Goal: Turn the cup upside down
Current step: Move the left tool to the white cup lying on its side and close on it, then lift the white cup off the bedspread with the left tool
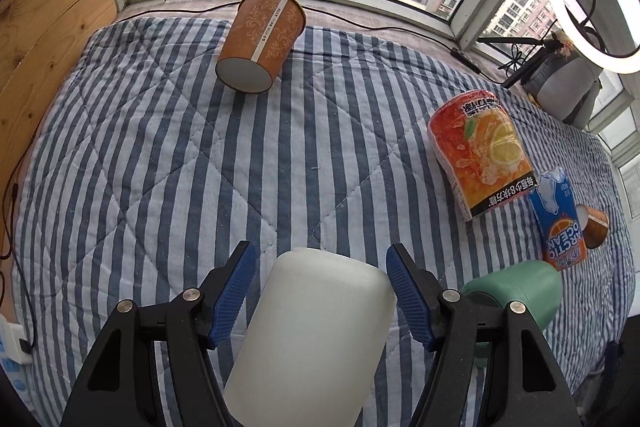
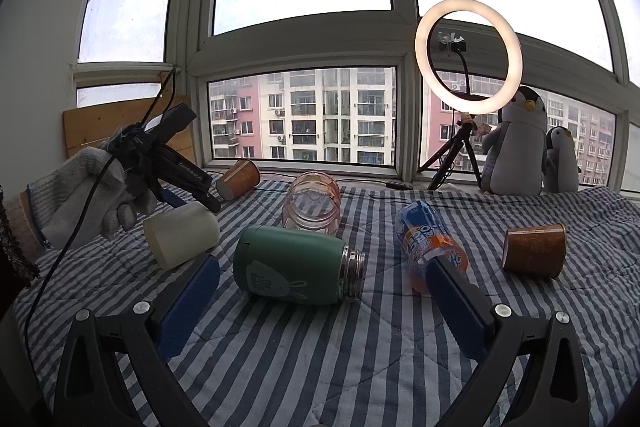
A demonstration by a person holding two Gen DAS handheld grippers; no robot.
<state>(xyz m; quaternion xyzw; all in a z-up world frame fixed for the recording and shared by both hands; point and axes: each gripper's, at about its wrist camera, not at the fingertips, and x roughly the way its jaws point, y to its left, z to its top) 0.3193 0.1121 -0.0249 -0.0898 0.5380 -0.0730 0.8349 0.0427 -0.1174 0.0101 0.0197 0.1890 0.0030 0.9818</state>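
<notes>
White translucent cup (image 1: 316,331) lies on its side near the front edge of the striped quilt (image 1: 160,155), between the blue pads of the left gripper (image 1: 320,291); jaws wide, gaps visible on both sides, nothing clamped. From the right wrist view the same cup (image 2: 180,239) sits at the quilt's left edge under the gloved left hand (image 2: 80,203); the tool body reads "CenRobot.AI". Right gripper (image 2: 320,287) spread wide, holding nothing, above the front edge. Green flask (image 2: 292,269) on its side mid-quilt, neck open. Blue-orange can (image 1: 558,215) reads "ARCTIC OCEAN". Orange lemon-print jar (image 1: 482,151) carries Chinese text with an "8". Patterned paper cup (image 1: 260,39) lies toward the far edge; its small printed strip is illegible. Ring light (image 2: 468,63) stands at the window.
</notes>
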